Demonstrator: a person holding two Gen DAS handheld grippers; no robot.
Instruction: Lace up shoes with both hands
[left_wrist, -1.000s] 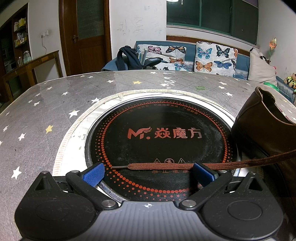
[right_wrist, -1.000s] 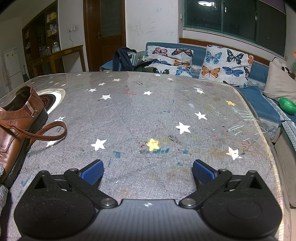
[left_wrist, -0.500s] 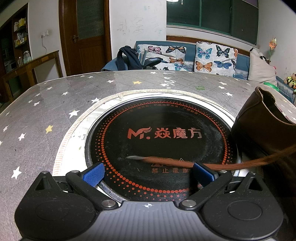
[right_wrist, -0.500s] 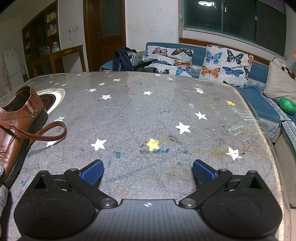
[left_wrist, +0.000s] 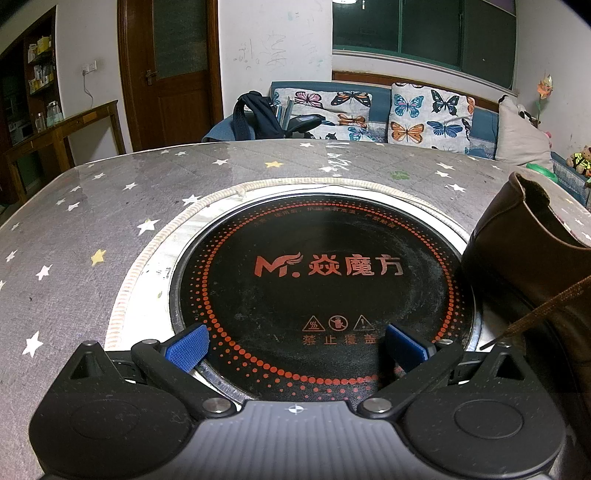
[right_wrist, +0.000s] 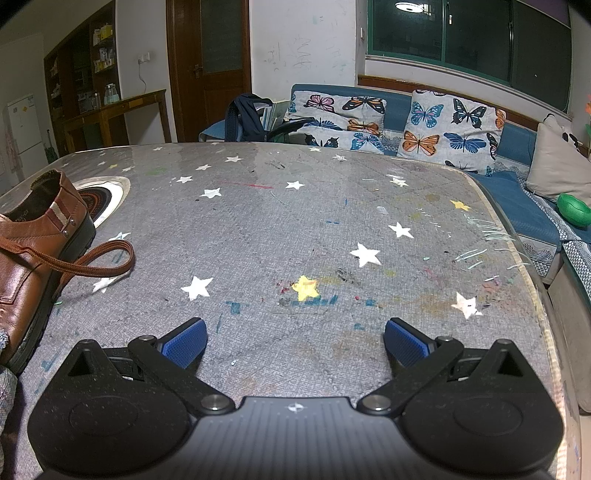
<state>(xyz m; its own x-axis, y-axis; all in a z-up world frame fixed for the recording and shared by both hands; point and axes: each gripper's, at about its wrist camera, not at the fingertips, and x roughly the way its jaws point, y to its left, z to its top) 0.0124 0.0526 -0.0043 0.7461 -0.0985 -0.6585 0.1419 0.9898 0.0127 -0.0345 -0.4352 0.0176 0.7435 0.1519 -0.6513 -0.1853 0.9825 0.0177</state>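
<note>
A brown leather shoe (left_wrist: 532, 254) stands at the right edge of the left wrist view, heel end toward me. Its brown lace (left_wrist: 543, 310) hangs from it, the tip ending just right of my left gripper's right finger. My left gripper (left_wrist: 295, 347) is open and empty over the black induction hob (left_wrist: 325, 269). In the right wrist view the same shoe (right_wrist: 33, 251) sits at the far left, with a loop of lace (right_wrist: 103, 258) lying on the table. My right gripper (right_wrist: 295, 343) is open and empty, well right of the shoe.
The table (right_wrist: 295, 221) has a grey star-patterned cover. The round hob has a metal rim (left_wrist: 155, 266) set into the table. The table's right edge (right_wrist: 532, 280) drops off toward a blue sofa with butterfly cushions (right_wrist: 450, 133).
The lace that lay across the hob between my left gripper's fingers has been pulled away to the right, toward the shoe. My right gripper has not moved.
</note>
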